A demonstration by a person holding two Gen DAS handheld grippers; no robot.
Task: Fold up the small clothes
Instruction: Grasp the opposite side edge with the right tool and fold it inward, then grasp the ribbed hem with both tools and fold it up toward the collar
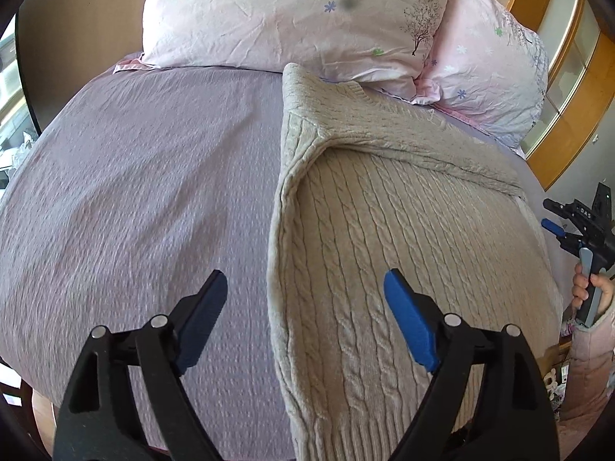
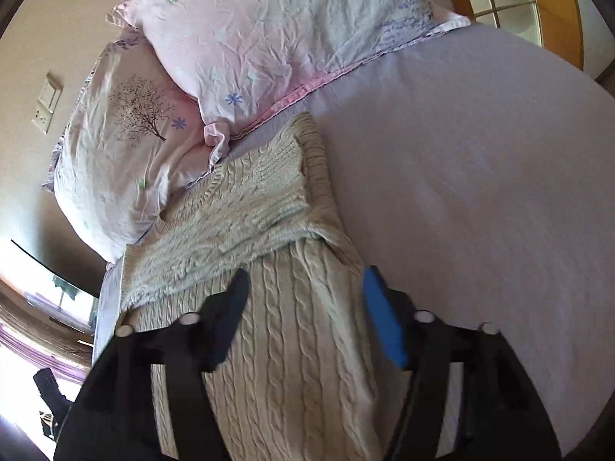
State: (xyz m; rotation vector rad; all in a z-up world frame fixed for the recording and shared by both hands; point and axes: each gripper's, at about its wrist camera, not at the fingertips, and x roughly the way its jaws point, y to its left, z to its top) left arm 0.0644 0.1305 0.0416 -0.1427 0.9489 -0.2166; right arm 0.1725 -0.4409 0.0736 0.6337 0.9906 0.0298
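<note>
In the left wrist view, the left gripper hangs above the bed with its jaws spread wide and nothing between them; its blue-padded fingers straddle the left folded edge of the sweater. The beige cable-knit sweater lies flat on the lilac bedspread, toward the bed's right side, its ribbed hem at the near edge below the gripper and its top reaching up to the pillows at the head of the bed. A sleeve is folded across the upper part of the garment, running diagonally toward the right edge. At the far right of this view the right gripper appears beside the bed's right edge, held in a hand; from here its jaws cannot be judged. In the right wrist view, the right gripper hovers over the sweater with its jaws set wide apart and empty, the cable-knit body lying directly beneath and between the fingers. The folded sleeve crosses the garment just ahead of the fingertips, and the two pink floral pillows rest beyond it at the head of the bed.
</note>
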